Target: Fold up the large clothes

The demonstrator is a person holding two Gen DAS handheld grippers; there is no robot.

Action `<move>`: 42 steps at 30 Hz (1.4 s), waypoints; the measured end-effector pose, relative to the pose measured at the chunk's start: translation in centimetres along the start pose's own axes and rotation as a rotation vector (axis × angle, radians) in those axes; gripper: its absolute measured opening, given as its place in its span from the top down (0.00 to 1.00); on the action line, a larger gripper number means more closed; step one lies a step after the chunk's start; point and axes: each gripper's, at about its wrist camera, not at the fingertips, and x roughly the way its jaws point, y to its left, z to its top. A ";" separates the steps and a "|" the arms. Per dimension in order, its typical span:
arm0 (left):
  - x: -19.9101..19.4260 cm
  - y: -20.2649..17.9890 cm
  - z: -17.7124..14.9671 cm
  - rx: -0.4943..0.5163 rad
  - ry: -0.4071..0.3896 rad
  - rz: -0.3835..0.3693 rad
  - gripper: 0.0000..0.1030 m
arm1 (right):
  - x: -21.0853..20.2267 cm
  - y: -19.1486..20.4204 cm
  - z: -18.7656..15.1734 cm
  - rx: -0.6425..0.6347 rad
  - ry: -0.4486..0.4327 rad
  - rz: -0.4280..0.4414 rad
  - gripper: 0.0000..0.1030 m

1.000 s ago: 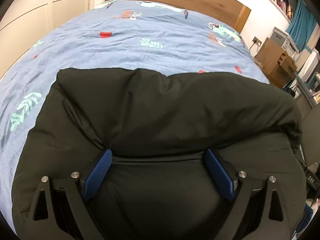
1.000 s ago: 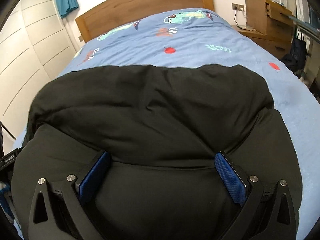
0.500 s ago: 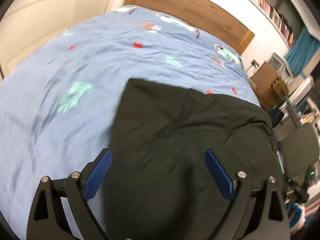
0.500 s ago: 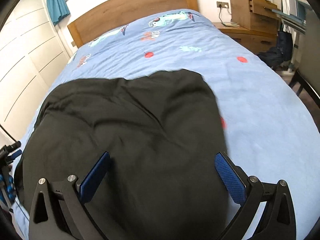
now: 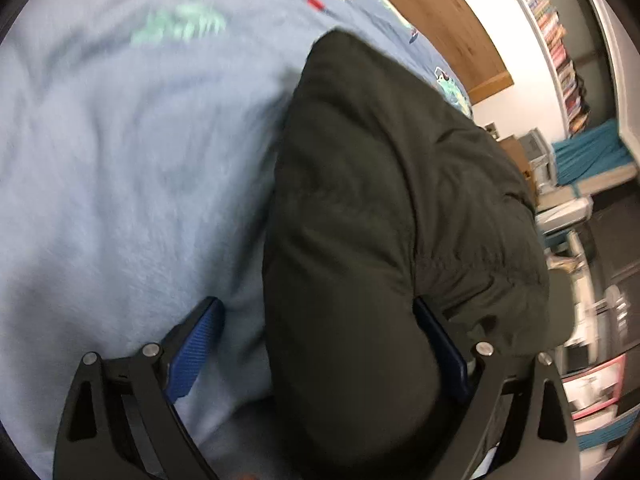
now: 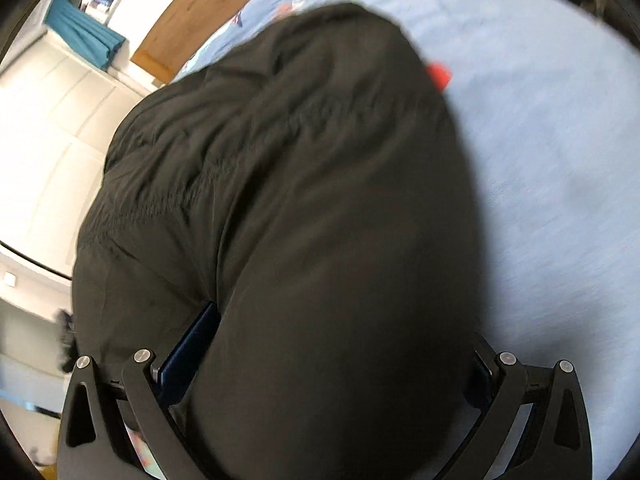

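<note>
A bulky dark padded garment (image 5: 380, 200) lies folded in a thick bundle on the light blue printed bed cover (image 5: 120, 160). My left gripper (image 5: 320, 348) is open and low at the bundle's left end. Its left pad (image 5: 196, 352) is over the bare cover and its right pad (image 5: 440, 344) is pressed against the fabric. In the right wrist view the garment (image 6: 300, 200) fills most of the frame. My right gripper (image 6: 332, 364) is open around the bundle's right end, and cloth hides most of its right finger. Both views are tilted and blurred.
The wooden headboard (image 5: 440, 12) is at the far end of the bed. Bookshelves (image 5: 560, 48) and a printer on a desk (image 5: 536, 152) stand beyond the bed's right side. White wardrobe doors (image 6: 48, 120) and a teal curtain (image 6: 84, 36) are on the left. Blue cover (image 6: 540, 160) shows right of the garment.
Both grippers have moved apart from the garment's near middle to its two ends, dropped close to it and tilted inward. The fingers stay as wide apart as before.
</note>
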 end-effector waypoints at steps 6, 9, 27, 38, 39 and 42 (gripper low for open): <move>1.9 -1.8 -0.6 -0.029 0.054 -0.153 0.08 | 1.5 0.6 0.0 -0.011 -0.008 0.101 0.01; 2.4 -3.1 -0.7 0.002 0.055 -0.120 0.10 | 1.9 1.1 -0.4 0.001 -0.011 0.129 0.00; -0.4 -13.3 -1.4 0.189 0.069 0.223 0.20 | 1.4 7.8 1.1 -0.097 0.018 0.050 0.45; 1.2 -14.9 -1.7 0.214 0.092 0.219 0.26 | 2.5 7.7 0.7 -0.026 0.019 0.117 0.40; 1.1 -13.7 -1.6 0.170 0.084 0.170 0.42 | 2.7 8.0 0.7 -0.024 0.016 0.115 0.40; -0.6 -14.0 -0.9 0.163 0.048 0.107 0.75 | 2.1 9.7 1.2 -0.061 0.000 0.087 0.52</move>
